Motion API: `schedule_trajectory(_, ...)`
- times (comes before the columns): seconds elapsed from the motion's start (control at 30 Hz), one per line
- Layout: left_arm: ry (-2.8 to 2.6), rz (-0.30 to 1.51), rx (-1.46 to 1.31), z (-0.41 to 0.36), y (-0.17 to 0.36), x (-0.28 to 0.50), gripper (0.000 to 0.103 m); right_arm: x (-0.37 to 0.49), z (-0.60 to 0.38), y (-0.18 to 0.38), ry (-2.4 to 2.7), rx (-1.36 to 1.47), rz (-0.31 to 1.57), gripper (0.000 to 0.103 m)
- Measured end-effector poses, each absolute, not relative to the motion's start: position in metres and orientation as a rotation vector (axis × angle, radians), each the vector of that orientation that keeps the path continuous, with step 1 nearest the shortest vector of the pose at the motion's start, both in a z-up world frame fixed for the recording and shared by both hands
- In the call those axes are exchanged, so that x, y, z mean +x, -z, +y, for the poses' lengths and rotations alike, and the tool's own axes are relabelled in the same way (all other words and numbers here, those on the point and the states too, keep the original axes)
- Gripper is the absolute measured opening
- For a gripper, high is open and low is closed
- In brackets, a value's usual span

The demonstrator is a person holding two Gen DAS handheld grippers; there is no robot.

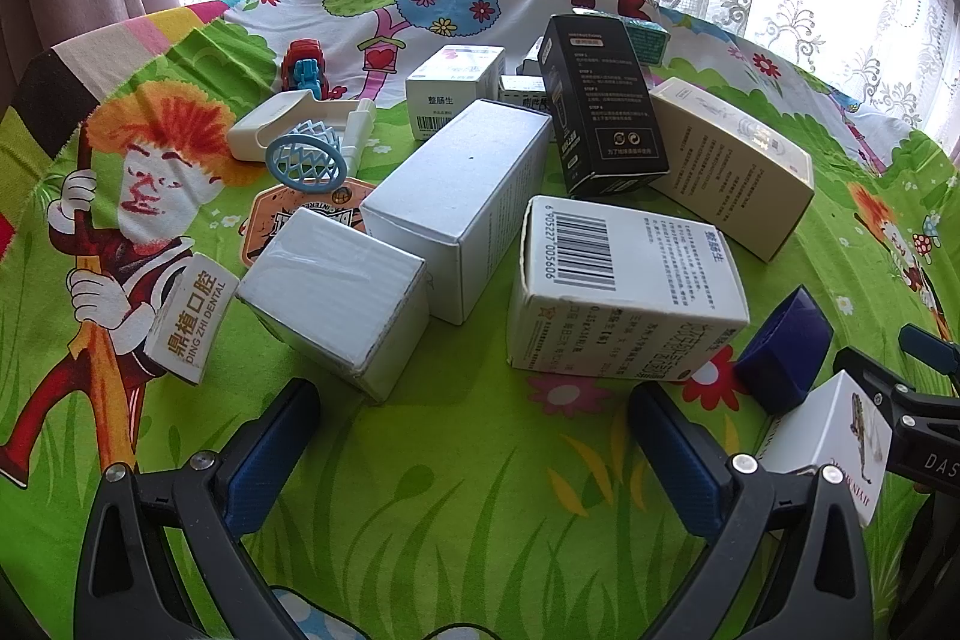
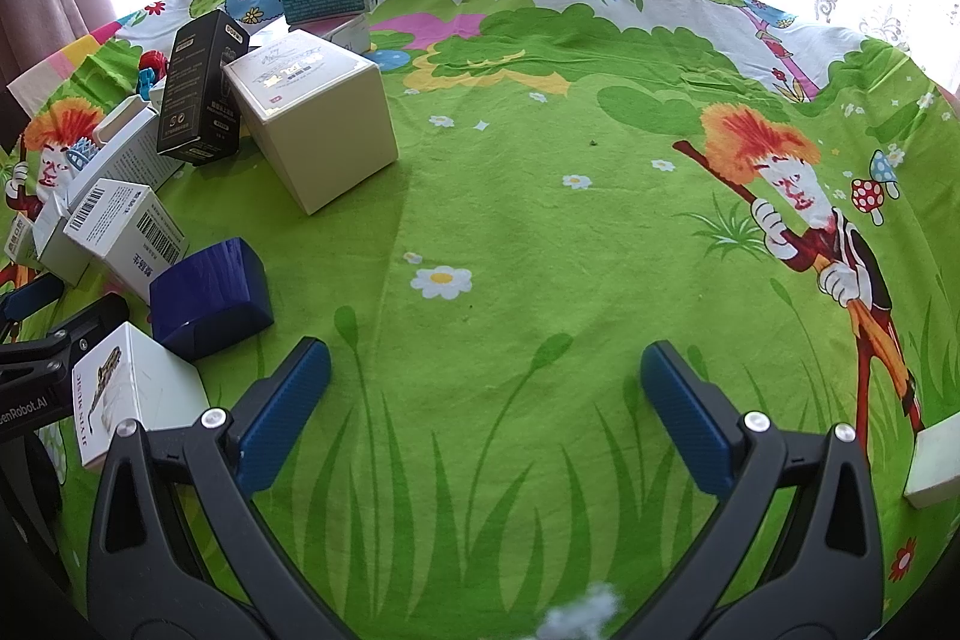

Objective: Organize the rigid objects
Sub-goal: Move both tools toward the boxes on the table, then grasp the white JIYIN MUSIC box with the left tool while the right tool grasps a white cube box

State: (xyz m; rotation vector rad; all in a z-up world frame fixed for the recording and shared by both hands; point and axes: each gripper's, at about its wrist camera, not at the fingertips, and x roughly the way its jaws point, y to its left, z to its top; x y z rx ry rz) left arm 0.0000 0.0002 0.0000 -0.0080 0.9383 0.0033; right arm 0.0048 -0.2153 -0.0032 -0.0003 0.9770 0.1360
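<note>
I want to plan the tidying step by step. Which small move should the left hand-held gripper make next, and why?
Probably ease the left hand-held gripper forward toward the barcode box. It is open, holds nothing, and this box lies closest ahead among the cluttered boxes, while the cloth before the right hand-held gripper lies bare for placing.
</note>
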Motion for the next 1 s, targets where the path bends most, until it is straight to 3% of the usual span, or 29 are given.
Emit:
schedule_trajectory(0.23,0.036,0.978,0.014,0.001,-0.001,0.0,0.103,0.007,-0.22,0.003,-0.198,-0.029,1.013,0.103)
schedule_trajectory(0.47,0.073,1.032,0.032,0.012,-0.005,-0.039,0.103,-0.043,-0.236,0.001,-0.253,-0.063,1.051,0.103)
schedule_trajectory(0.87,0.295,0.931,0.17,-0.085,-0.012,-0.065,0.103,-0.108,-0.269,-0.001,-0.234,-0.062,1.084,0.103)
schedule_trajectory(0.97,0.315,0.936,0.157,-0.095,-0.012,-0.057,0.094,-0.118,-0.285,-0.005,-0.2,-0.028,1.084,0.103)
schedule_trajectory(1.0,0.324,0.944,0.15,-0.096,-0.011,-0.054,0.086,-0.121,-0.294,-0.007,-0.177,-0.005,1.07,0.103)
